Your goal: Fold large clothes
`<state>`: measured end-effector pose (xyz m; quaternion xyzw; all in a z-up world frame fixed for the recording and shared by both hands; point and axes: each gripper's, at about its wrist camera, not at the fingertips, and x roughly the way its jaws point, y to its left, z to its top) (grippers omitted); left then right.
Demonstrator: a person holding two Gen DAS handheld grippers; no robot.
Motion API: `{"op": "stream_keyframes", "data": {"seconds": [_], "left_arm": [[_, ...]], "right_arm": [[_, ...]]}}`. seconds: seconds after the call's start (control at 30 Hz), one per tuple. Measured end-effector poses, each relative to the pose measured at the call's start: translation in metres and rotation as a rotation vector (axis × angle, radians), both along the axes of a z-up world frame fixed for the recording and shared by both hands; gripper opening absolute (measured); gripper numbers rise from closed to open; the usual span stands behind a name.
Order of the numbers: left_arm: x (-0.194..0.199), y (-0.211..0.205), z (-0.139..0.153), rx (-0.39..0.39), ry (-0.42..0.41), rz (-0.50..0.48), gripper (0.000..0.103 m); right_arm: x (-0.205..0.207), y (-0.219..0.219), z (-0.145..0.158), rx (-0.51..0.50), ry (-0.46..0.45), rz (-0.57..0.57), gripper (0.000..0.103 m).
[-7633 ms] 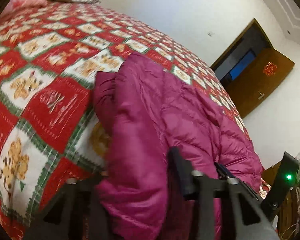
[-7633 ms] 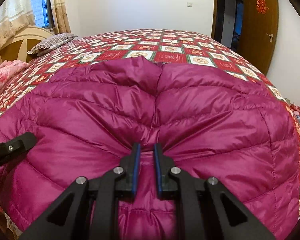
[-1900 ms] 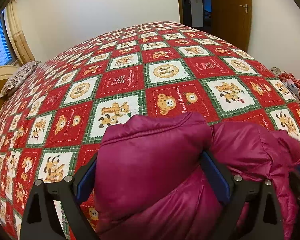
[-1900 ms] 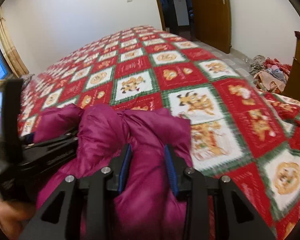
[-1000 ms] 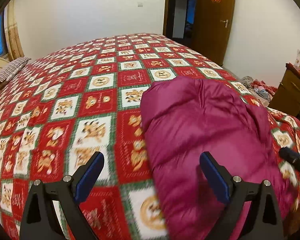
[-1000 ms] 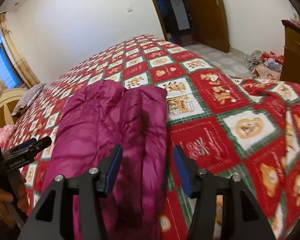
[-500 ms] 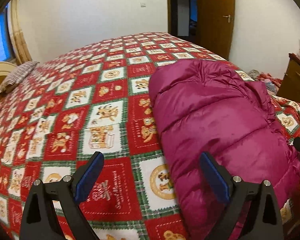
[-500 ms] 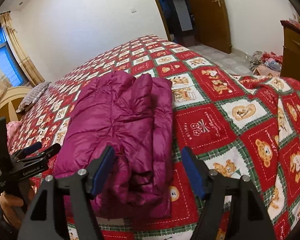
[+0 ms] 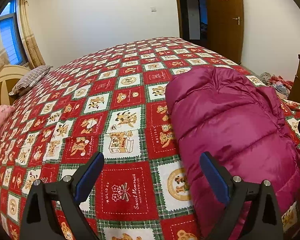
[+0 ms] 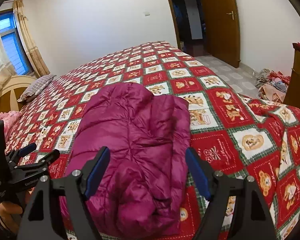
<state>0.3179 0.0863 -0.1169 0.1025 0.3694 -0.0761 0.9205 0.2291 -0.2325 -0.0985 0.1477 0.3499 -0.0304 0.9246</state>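
Note:
A magenta puffer jacket [image 9: 229,124] lies folded in a long bundle on the bed's red patchwork quilt [image 9: 102,104]. My left gripper [image 9: 152,160] is open and empty, held above the quilt just left of the jacket's near end. In the right wrist view the jacket [image 10: 138,140] lies straight ahead. My right gripper [image 10: 148,154] is open and empty, pulled back over the jacket's near end. The left gripper [image 10: 38,154] also shows there at the left edge, in a hand.
A striped pillow [image 9: 30,80] and a headboard [image 9: 2,84] are at the far left. A wooden door [image 10: 220,20] and a dresser [image 10: 299,76] stand at the right. A pile of clothes [image 10: 273,84] lies on the floor. The quilt hangs over the bed's right edge [image 10: 285,120].
Both grippers let go of the jacket, opened wide and drew back. The folded jacket now lies on the bed by itself.

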Motion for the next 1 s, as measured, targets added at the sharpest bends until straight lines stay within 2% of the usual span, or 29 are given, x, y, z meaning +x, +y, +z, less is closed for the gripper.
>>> {"op": "stream_keyframes", "data": {"seconds": [0.13, 0.2, 0.27, 0.43, 0.53, 0.67, 0.7, 0.77, 0.87, 1.0], "left_arm": [[0.007, 0.002, -0.004, -0.011, 0.016, 0.006, 0.097], [0.012, 0.005, -0.005, -0.049, 0.036, -0.003, 0.097], [0.02, 0.012, -0.006, -0.141, 0.073, -0.022, 0.097], [0.055, 0.035, -0.018, -0.458, 0.212, -0.017, 0.097], [0.076, 0.036, -0.031, -0.58, 0.301, -0.01, 0.097], [0.09, 0.028, -0.047, -0.742, 0.377, -0.034, 0.097], [0.094, 0.025, -0.051, -0.761, 0.4, -0.046, 0.097], [0.098, 0.014, -0.057, -0.752, 0.433, -0.064, 0.097], [0.102, 0.004, -0.06, -0.739, 0.427, -0.098, 0.097], [0.108, 0.002, -0.063, -0.768, 0.433, -0.118, 0.097]], "right_arm": [[0.009, 0.001, -0.004, -0.004, 0.012, 0.008, 0.08], [0.012, -0.002, -0.005, -0.003, 0.015, 0.006, 0.08], [0.014, -0.005, -0.006, -0.001, 0.017, 0.004, 0.08], [0.023, -0.019, -0.01, 0.013, 0.029, -0.008, 0.08], [0.031, -0.03, -0.01, 0.037, 0.023, -0.011, 0.081], [0.038, -0.046, -0.011, 0.09, 0.001, -0.011, 0.093], [0.042, -0.049, -0.013, 0.101, 0.003, -0.007, 0.093], [0.053, -0.053, -0.02, 0.111, 0.024, 0.007, 0.093], [0.066, -0.056, -0.03, 0.101, 0.061, 0.015, 0.093], [0.082, -0.057, -0.05, 0.129, 0.106, 0.073, 0.093]]}}
